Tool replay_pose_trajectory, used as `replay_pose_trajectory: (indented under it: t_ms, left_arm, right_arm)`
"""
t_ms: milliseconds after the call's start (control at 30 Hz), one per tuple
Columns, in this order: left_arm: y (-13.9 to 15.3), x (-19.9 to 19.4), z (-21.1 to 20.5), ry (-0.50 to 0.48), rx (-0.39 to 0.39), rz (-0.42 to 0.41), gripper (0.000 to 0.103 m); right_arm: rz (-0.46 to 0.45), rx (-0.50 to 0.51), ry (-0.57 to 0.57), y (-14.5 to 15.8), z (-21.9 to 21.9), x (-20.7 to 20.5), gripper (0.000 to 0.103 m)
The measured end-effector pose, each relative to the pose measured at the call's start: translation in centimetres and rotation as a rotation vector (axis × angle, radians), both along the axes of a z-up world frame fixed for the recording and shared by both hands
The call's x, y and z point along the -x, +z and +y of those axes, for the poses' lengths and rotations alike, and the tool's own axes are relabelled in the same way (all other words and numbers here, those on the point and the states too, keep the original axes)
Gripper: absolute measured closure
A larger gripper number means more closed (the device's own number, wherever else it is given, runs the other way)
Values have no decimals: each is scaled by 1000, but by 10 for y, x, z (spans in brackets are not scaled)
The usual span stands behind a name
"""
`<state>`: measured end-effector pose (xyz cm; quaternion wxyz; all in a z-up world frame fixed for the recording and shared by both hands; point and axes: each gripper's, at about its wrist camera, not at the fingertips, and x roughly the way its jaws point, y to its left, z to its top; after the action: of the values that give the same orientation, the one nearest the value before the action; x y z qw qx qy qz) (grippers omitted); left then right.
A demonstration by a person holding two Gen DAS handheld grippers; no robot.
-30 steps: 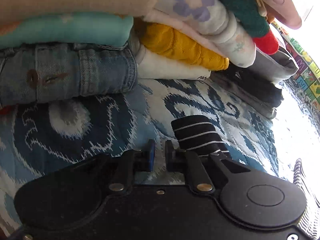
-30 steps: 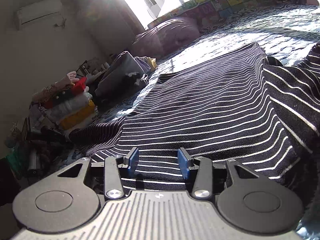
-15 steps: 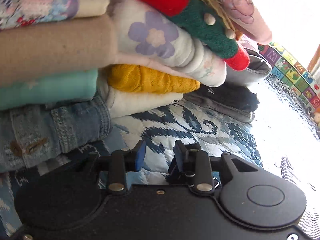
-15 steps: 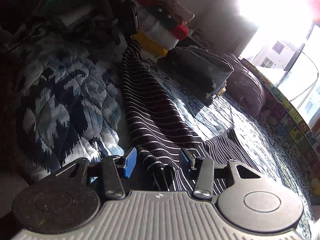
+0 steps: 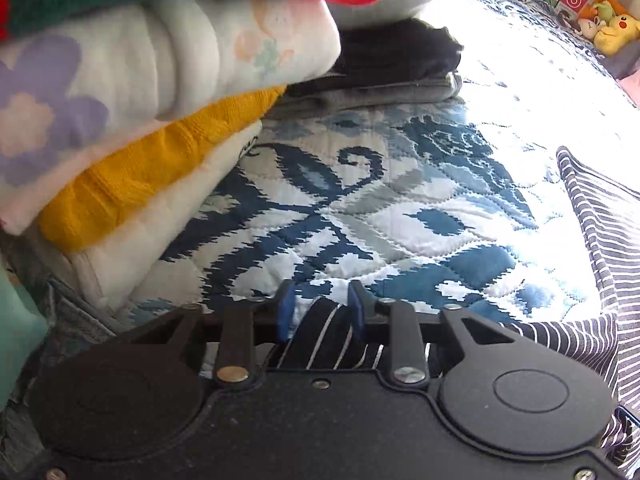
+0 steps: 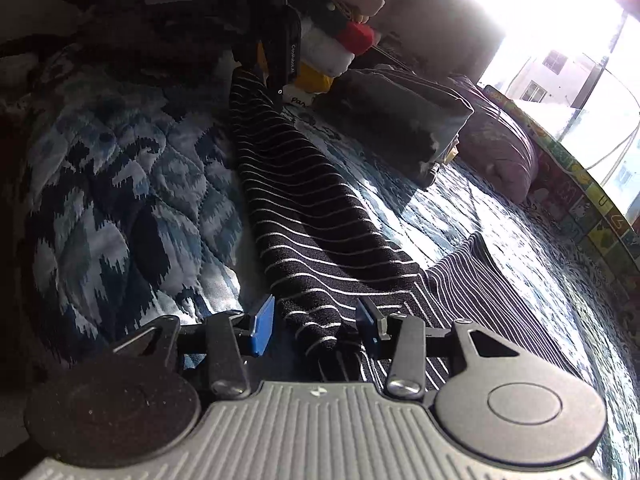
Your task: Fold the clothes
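A black top with thin white stripes (image 6: 312,208) lies on the blue-and-white quilt (image 5: 380,208), one long sleeve stretched out. The sleeve's cuff (image 5: 324,336) sits between the blue pads of my left gripper (image 5: 321,312), and the cloth touches both pads. In the right wrist view that left gripper (image 6: 286,56) is over the far end of the sleeve. My right gripper (image 6: 316,322) stands open around the sleeve's shoulder end, with gaps beside the cloth. More of the top's body (image 5: 600,220) shows at the right.
A tall stack of folded clothes (image 5: 140,168) stands close on the left of my left gripper. Behind it lie folded dark and grey garments (image 5: 380,60). A purple pillow (image 6: 504,160) and a colourful play-mat wall (image 6: 592,200) border the far side. Plush toys (image 5: 612,28) lie in the corner.
My left gripper opened, swung right past the stack, and now has the striped cuff between its pads. My right gripper moved from the top's body to the sleeve's shoulder end and stayed open.
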<state>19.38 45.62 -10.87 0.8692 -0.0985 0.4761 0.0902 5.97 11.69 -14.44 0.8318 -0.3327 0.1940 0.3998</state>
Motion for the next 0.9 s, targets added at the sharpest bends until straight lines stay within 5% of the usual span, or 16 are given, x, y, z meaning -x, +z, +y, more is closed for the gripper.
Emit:
replay_pose_trajectory:
  t_ms: [67,133,200,267,300,433,500,600,667,733,767,900]
  left_arm:
    - [16,20,-9,-49,-36,-183,99]
    - [31,49,-8,-45,-10,-443,98]
    - [20,53,-5,6,-72,-412,86]
    - [-3,45,-4,18,-168,-240,68]
    - [-7,45,-3,23,-179,-206,68]
    - [2,52,11,62,-48,-269,68]
    - [-1,44,9,27,-25,-232,68]
    - [-6,32,6,-26,11,-176,68]
    - [-9,24,4,-61,34,-139,69]
    - [-14,20,-6,-123,7,-115,100]
    - [-15,20,-12,-157,-17,-120,103]
    - [-1,33,2,-31,-26,-330,103]
  right_arm:
    - [75,-22,4,3,-2,-6,96]
    - [155,-53,11,8,-6,-11,96]
    - [191,-78,6,12,-13,-14,96]
    - [195,-78,-2,13,-16,-15,96]
    - [203,-75,2,13,-17,-15,95]
    - [143,-74,21,18,-13,-4,88]
    - [117,-62,31,18,-7,0,73]
    - [107,-60,21,16,2,0,72]
    - [121,-74,-1,13,5,-3,71]
    - [125,-84,-28,10,9,-6,68]
    - [131,-91,-35,10,9,-6,64]
    - [223,-95,-27,5,10,-10,64]
